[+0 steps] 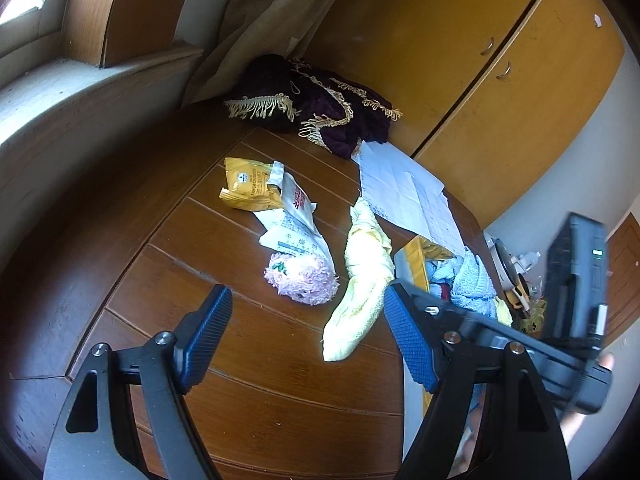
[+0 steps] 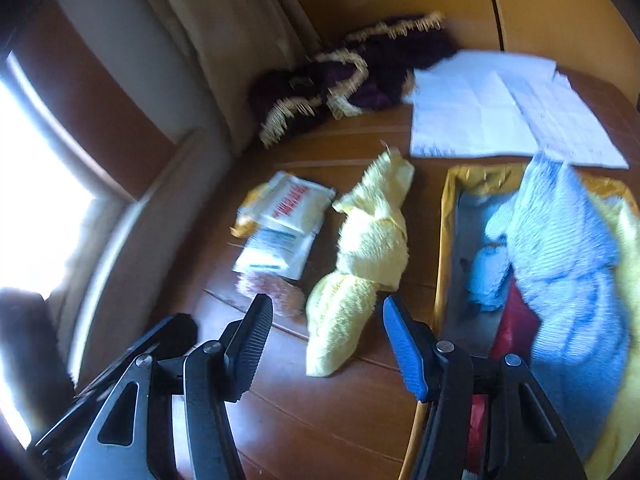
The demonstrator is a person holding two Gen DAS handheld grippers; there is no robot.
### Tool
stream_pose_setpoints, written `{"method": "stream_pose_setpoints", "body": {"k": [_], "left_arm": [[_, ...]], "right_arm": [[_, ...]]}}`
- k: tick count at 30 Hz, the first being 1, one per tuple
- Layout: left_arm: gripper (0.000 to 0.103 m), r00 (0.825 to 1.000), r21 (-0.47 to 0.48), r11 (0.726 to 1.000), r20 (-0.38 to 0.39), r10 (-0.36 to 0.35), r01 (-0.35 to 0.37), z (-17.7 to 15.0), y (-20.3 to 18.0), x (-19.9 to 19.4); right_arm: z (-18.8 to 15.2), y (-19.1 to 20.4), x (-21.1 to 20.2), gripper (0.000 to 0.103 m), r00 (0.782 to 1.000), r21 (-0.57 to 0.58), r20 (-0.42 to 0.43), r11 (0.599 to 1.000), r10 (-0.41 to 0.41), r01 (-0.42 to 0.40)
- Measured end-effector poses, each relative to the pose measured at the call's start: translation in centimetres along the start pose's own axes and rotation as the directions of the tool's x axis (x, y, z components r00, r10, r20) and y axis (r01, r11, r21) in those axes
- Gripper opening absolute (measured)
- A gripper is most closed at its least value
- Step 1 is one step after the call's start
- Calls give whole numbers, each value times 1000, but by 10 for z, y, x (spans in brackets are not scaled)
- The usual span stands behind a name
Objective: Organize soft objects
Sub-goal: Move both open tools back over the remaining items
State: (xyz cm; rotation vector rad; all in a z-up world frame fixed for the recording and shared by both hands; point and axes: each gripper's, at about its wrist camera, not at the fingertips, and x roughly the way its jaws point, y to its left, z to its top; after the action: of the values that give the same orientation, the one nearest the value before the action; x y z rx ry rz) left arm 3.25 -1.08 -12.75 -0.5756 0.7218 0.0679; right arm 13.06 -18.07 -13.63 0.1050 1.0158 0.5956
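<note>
A brown wooden table [image 1: 280, 360] is seen beside a window, curtain and yellow cupboards; a yellow towel [image 1: 362, 276] lies on it, left of the box [image 2: 448, 216], long axis running away from the cameras; both grippers [image 1: 308, 332] [image 2: 328, 340] are spread, empty.

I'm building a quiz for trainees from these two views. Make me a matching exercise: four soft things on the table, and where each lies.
1. yellow towel
2. pink fluffy toy
3. blue cloth
4. purple fringed cloth

a. in the box
b. far corner, below the curtain
c. between toy and box
d. against the white packets

Pairs: 1-c, 2-d, 3-a, 4-b
</note>
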Motion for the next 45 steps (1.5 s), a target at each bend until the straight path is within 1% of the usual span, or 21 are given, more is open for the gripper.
{"method": "stream_pose_setpoints", "body": {"k": [3,7,9,14,18,25,27,30,36,45], "left_arm": [[78,1000,-2,1000,-4,3,-3,0,2,3],[78,1000,-3,1000,-21,0,0,-2,1,8],[78,1000,4,1000,-25,2,-2,-3,-1,10],[78,1000,11,1000,-31,3,-3,-5,-3,11],[78,999,9,1000,-36,3,-3,-6,-3,11],[78,999,9,1000,-40,-1,1,-6,-3,12],[78,999,9,1000,-41,0,0,-5,-3,13],[78,999,6,1000,-44,0,0,-5,-2,13],[78,999,7,1000,-44,-2,2,-6,-2,13],[78,999,10,1000,-38,-7,7,-5,-1,13]], "right_arm": [[-1,-5,9,56,1000,9,-24,1000,-12,12],[-2,-3,7,56,999,-16,-17,999,-43,43],[-3,-3,6,53,998,-19,-18,998,-53,53],[-3,-3,6,53,998,-36,-28,997,-63,62],[-4,-5,7,54,997,-25,-24,997,-77,76],[-5,-6,6,54,997,-35,-26,997,-74,73],[-5,-5,7,56,997,-33,-27,997,-71,70],[-6,-2,8,57,997,-31,-33,997,-69,68],[-5,-1,8,58,998,-30,-39,999,-46,45],[0,-2,8,58,999,-13,-22,999,-49,49]]}}
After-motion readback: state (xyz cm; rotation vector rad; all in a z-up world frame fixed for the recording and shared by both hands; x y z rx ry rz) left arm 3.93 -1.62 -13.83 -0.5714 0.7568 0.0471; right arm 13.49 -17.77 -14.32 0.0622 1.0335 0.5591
